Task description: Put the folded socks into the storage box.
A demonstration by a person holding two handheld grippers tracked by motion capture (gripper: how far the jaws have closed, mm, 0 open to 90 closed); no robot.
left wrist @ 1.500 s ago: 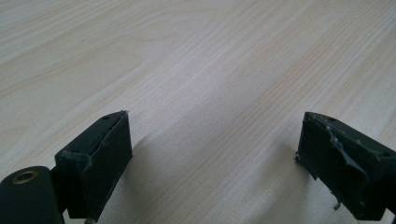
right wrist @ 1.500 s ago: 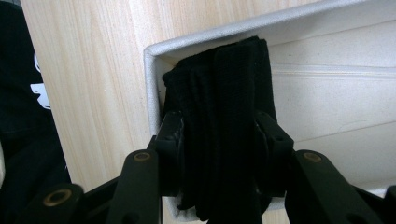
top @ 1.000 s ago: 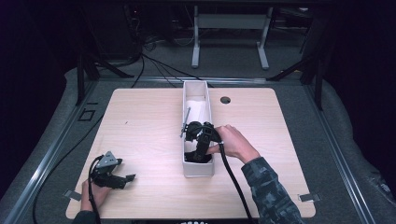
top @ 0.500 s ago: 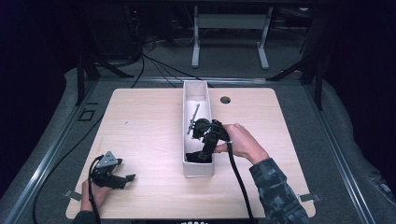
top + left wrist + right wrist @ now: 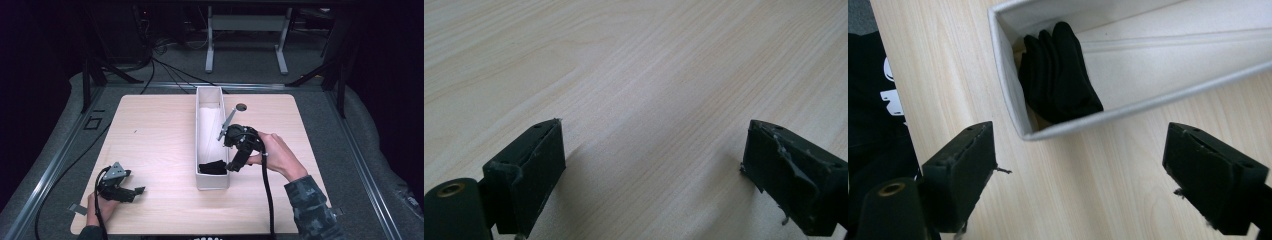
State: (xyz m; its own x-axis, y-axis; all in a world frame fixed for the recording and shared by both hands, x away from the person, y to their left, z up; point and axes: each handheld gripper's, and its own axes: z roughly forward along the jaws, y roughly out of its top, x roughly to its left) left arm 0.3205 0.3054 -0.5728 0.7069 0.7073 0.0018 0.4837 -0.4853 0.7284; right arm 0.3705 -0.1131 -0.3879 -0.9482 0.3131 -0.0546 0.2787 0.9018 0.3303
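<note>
The right gripper point(image 5: 234, 162), jaws just spread wide and empty, hangs beside the near end of a white box point(image 5: 210, 181) where a black glove point(image 5: 1060, 72) lies folded in the corner. The left gripper point(image 5: 131, 191), also open, rests on the table point(image 5: 150, 135). A careless pull back could let the trailing cable point(image 5: 266, 195) snag the box's thin wall and drag it askew.

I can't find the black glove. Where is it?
In the high view the black glove lies inside the long white box, at its near end, just left of the right tongs.
</note>
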